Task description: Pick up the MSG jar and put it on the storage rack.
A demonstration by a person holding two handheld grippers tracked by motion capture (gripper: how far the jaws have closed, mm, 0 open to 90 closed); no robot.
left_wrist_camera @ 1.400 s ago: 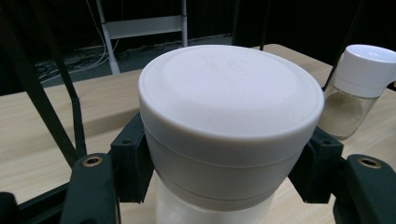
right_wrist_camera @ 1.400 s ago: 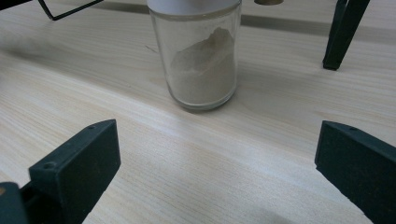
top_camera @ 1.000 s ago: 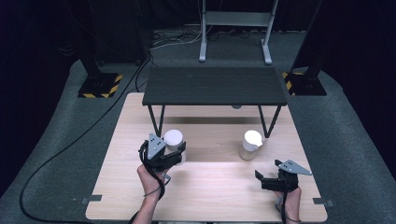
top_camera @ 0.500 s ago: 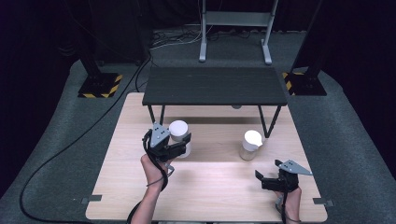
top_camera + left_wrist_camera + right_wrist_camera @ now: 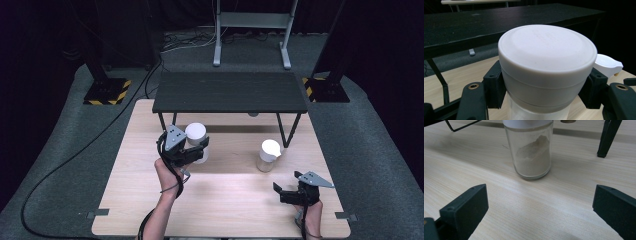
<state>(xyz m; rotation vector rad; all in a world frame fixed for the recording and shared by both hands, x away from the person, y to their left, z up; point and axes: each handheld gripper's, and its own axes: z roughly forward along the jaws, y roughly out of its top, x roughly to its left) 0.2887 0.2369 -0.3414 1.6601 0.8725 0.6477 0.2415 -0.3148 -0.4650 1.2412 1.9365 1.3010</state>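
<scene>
White-lidded jar [image 5: 547,72] sits clamped in the left tongs [image 5: 192,150], lifting underway; right tongs [image 5: 290,192] gape, second jar [image 5: 530,150] just ahead, needing a reach.

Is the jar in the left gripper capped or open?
Capped: a white lid sits flush on the jar, with the left gripper clamped just below it.

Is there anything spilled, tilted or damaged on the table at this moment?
Nothing stands out. The left gripper is clamped on the white-lidded jar, which looks upright. The second jar stands upright on the wooden table, its powder inside, with no spill around it. The right gripper is open, apart from it.
</scene>
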